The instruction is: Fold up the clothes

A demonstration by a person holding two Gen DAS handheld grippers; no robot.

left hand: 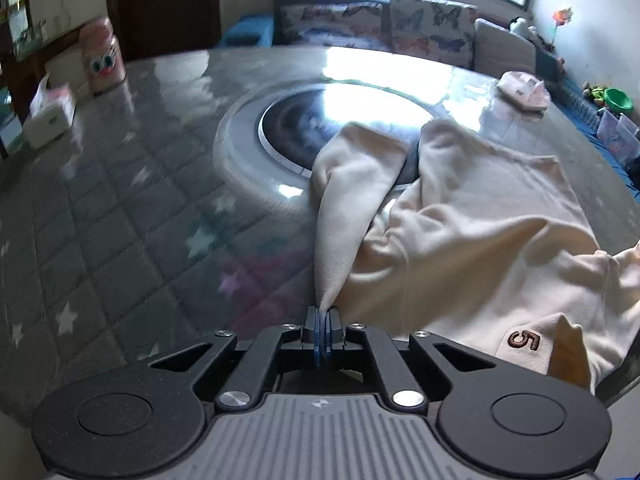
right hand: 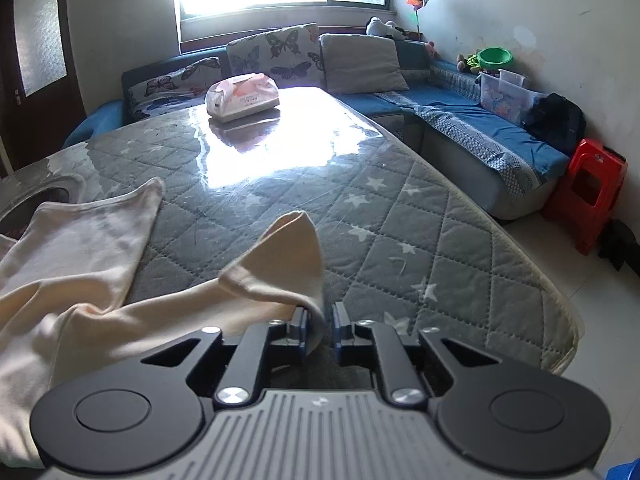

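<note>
Pinching a point of cream cloth between its blue pads, the left tongs (left hand: pixel 323 312) are clamped on a corner of the cream garment (left hand: pixel 480 232), which rises in a taut fold from the tips and spreads to the right over the surface (left hand: pixel 120 208). The right tongs (right hand: pixel 320 316) stand slightly apart, and another corner of the same garment hangs in the gap against the left pad, with clear space before the right pad. The garment lies crumpled on the quilted grey star-patterned cover under a glossy clear sheet. Only the left wrist view shows the brown embroidered number 5 (left hand: pixel 524 339) near the garment's lower right, the round inset ring (left hand: pixel 320 120) in the middle of the surface with the cloth overlapping its edge, a white box (left hand: pixel 50 114) and a pink container with cartoon eyes (left hand: pixel 102 54) at the far left. Only the right wrist view shows the tissue pack (right hand: pixel 242 96) plainly, with tissue poking from its top, plus a clear storage bin (right hand: pixel 508 94) holding colourful items on the blue sofa (right hand: pixel 460 120), a green bowl (right hand: pixel 495 56) behind it, and a red stool (right hand: pixel 588 188) on the floor.
</note>
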